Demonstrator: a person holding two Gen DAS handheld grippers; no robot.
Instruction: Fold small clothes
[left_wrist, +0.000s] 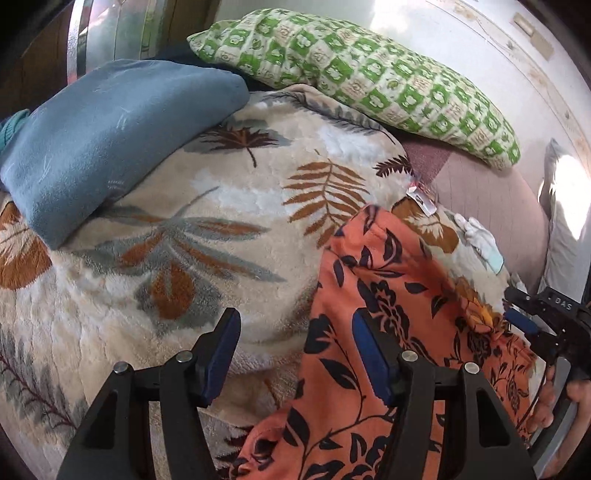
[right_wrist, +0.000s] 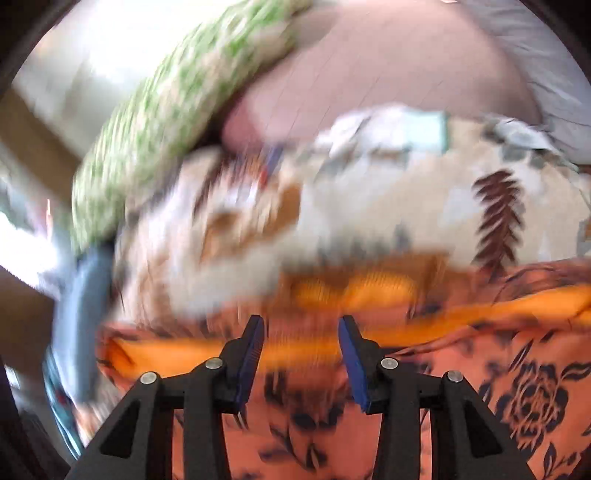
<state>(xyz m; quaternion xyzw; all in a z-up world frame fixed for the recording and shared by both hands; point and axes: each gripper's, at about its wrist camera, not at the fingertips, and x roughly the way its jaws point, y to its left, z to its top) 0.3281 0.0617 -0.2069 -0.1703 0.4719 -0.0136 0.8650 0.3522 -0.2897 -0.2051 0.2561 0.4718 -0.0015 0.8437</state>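
On the cream plush blanket with rust and grey leaf prints (left_wrist: 236, 206) lies the orange garment with a black floral print (left_wrist: 373, 332), spread from the blanket's right side down toward me. My left gripper (left_wrist: 291, 354) hovers at its left edge with the jaws wide apart and nothing between them: the left blue-padded finger sits over bare blanket, the right one over the orange cloth. I cannot tell whether either pad touches the fabric.

At the far right of my left view, my right gripper (left_wrist: 524, 317) reaches in over the garment's right edge, with my bare fingers (left_wrist: 543, 410) on its handle below. In its own camera, which is heavily smeared, the right gripper (right_wrist: 301, 332) also stands parted, empty, its fingertips just before a brighter orange fold or band of the same garment (right_wrist: 461, 387) that runs across the view.

Behind, a folded slate-blue fleece cloth (left_wrist: 110, 136) rests on the blanket's upper left. A green and cream checked pillow (left_wrist: 354, 77) lies across the back, touching the blanket's far edge. Right of it shows a mauve bedsheet (left_wrist: 495, 206). A small white label (left_wrist: 421, 199) sticks out at the blanket's corner, and a small white and pale blue cloth item (left_wrist: 480, 240) lies near it, just beyond the garment's top.
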